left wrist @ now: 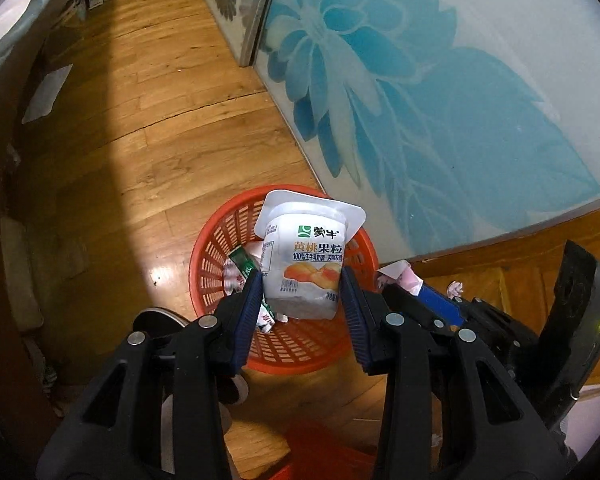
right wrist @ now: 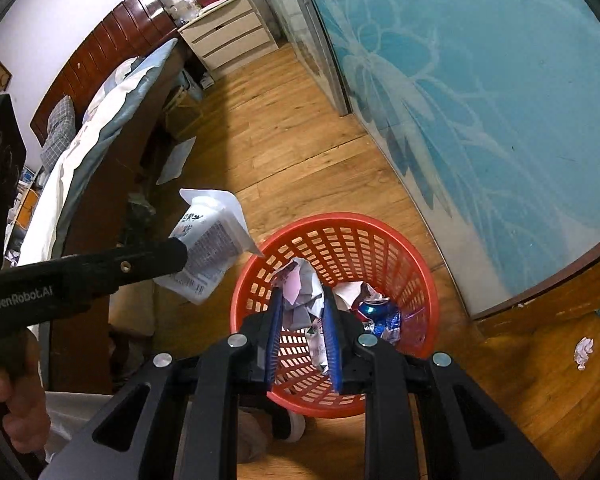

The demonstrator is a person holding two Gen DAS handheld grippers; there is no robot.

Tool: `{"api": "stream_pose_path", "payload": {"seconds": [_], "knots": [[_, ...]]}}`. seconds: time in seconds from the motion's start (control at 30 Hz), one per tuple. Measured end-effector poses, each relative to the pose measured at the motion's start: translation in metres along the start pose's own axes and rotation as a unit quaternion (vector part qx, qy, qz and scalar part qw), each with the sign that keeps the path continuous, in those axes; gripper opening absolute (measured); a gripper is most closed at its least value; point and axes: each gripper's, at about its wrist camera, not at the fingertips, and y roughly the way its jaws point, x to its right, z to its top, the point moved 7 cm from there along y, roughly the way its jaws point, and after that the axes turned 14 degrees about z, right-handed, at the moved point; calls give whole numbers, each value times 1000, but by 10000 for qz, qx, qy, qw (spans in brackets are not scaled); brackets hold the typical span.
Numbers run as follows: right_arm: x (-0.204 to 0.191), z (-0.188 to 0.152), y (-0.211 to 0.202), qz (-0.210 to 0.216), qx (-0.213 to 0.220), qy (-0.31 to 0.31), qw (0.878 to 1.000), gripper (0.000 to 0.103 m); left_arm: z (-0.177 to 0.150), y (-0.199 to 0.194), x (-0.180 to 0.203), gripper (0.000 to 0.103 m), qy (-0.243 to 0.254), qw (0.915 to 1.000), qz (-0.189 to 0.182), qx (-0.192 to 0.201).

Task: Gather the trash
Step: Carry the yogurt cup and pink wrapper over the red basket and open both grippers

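My left gripper (left wrist: 302,284) is shut on a white yogurt cup (left wrist: 306,256) with a peach picture, held above the red plastic basket (left wrist: 216,240). The right wrist view shows that cup (right wrist: 208,252) left of the basket's rim (right wrist: 416,256). My right gripper (right wrist: 302,300) is shut on a crumpled white and pink paper wad (right wrist: 300,292) over the basket's opening. That wad also shows in the left wrist view (left wrist: 398,276). Inside the basket lie wrappers (left wrist: 240,272) and a crushed blue can (right wrist: 380,314).
The wooden floor (left wrist: 160,128) spreads around the basket. A frosted glass sliding door with blue flowers (right wrist: 480,120) runs along the right. A bed (right wrist: 100,128) and a white nightstand (right wrist: 228,38) stand at the left. A small paper scrap (right wrist: 583,352) lies at the right.
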Motion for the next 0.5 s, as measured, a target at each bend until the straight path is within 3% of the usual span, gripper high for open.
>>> {"api": "stream_pose_path", "payload": {"seconds": [0.2, 0.27, 0.3, 0.33, 0.5], "knots": [[-2, 4, 5, -48, 97, 58, 9999, 32, 0, 3, 7, 42, 21, 10000, 74, -12], [-3, 3, 1, -133, 161, 44, 9998, 52, 0, 4, 6, 49, -2, 10000, 90, -14], [-2, 3, -2, -170, 189, 38, 9997, 53, 0, 2, 6, 60, -58, 10000, 52, -5], [-2, 3, -4, -226, 235, 17, 9995, 53, 0, 0, 5, 63, -122, 9999, -8, 10], [-9, 5, -14, -301, 345, -118, 9989, 53, -1, -16, -6, 63, -372, 9989, -198, 211]]}}
